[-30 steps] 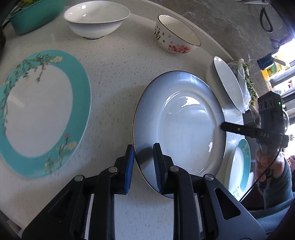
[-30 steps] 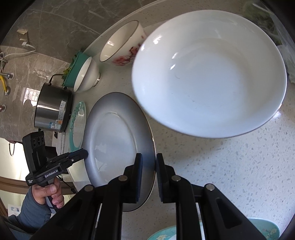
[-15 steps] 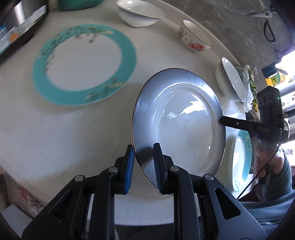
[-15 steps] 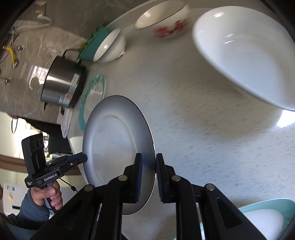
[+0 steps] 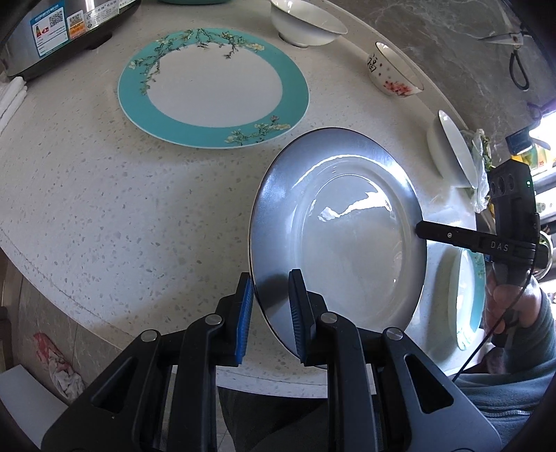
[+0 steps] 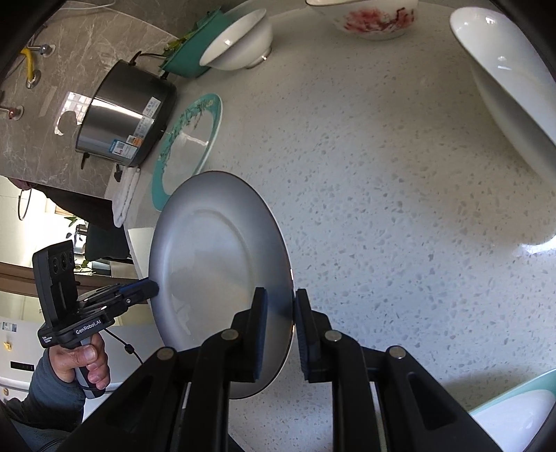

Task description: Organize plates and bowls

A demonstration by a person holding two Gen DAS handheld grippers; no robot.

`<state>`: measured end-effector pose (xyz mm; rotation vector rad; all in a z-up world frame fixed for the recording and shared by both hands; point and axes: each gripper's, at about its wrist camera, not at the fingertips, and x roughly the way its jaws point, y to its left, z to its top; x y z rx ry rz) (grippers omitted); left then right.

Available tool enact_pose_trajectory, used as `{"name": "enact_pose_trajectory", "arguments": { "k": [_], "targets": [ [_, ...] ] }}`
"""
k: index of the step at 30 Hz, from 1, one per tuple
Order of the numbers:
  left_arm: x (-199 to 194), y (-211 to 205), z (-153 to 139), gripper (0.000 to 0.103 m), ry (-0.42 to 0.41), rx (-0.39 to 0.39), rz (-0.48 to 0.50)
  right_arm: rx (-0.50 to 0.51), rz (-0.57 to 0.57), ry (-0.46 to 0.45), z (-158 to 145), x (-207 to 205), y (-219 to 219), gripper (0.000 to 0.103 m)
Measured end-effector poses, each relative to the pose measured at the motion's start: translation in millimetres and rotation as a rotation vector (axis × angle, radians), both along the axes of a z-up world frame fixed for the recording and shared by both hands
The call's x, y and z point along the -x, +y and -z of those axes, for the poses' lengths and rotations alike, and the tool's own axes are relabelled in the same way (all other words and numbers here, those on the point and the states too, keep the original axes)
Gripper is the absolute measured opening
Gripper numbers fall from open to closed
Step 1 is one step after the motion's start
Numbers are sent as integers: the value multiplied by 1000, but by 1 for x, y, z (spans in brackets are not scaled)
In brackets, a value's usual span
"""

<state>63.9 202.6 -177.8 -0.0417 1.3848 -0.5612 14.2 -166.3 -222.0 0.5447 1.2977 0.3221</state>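
Grey plate (image 5: 340,240) is off the surface (image 5: 114,215), carried between both my grippers. Left gripper (image 5: 269,309): fingers closed on the rim nearest me, blue pads either side of the edge. Right gripper (image 6: 279,330): fingers likewise clamped on the opposite rim (in the left wrist view its tip meets the plate's far right edge). So the plate spans between my two hands, face up and tilted, hanging over the near edge of the surface.

Key relation for the next move, as I judge it: the teal-rimmed plate (image 5: 213,87) lies flat towards the far left part of the surface, ahead and to the left of my left fingers, well apart from the grey plate. If the plates are to be stacked, it is the likely target. The left hand is the nearer one to it; the right would have to follow across.

Bowls sit further off: a white bowl (image 5: 305,26) at the far edge, a flowered bowl (image 5: 394,74) towards the far right, another white bowl (image 6: 514,80) near the right edge. A steel pot (image 6: 125,114) stands just beyond the teal-rimmed plate, close enough to watch on approach.
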Motion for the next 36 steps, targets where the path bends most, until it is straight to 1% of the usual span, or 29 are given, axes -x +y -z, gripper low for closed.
{"name": "enact_pose_trajectory", "arguments": {
  "k": [7, 15, 19, 21, 22, 23, 25, 26, 27, 28, 29, 31, 32, 33, 34, 36],
  "targets": [
    [-7, -6, 15, 19, 26, -5, 12, 17, 4, 14, 7, 1, 4, 19],
    [-11, -10, 19, 20, 23, 3, 8, 29, 1, 10, 7, 0, 6, 19],
    [-12, -10, 19, 21, 19, 9, -3, 18, 3, 9, 8, 1, 6, 20],
    [-13, -9, 15, 21, 4, 7, -6, 10, 6, 14, 8, 2, 4, 24],
    [-13, -7, 13, 21, -1, 13, -11, 10, 4, 11, 7, 4, 3, 28],
    [-14, -5, 9, 21, -7, 25, -20, 11, 4, 3, 4, 5, 2, 35],
    [-18, 2, 1, 23, -18, 35, -39, 14, 14, -21, -3, 8, -2, 46],
    [-20, 8, -5, 30, -32, 35, -52, 18, 20, -32, -8, 10, -5, 47],
    [-23, 12, -10, 47, -44, 37, -60, 18, 26, -40, -11, 11, -8, 47],
    [-26, 17, -17, 58, -67, 42, -76, 12, 38, -54, -16, 12, -14, 50],
    [-27, 21, -22, 73, -85, 52, -90, 2, 47, -65, -20, 11, -18, 53],
    [-36, 33, -40, 74, -121, 111, -131, -41, 83, -104, -32, 9, -32, 55],
    [-44, 41, -49, 76, -129, 157, -159, -58, 96, -120, -37, 7, -36, 56],
    [-50, 45, -55, 80, -137, 175, -171, -85, 110, -147, -45, 6, -42, 56],
    [-58, 48, -61, 82, -152, 190, -176, -113, 119, -172, -52, 4, -46, 57],
    [-72, 50, -67, 84, -173, 189, -157, -165, 124, -212, -65, -2, -49, 58]
  ]
}}
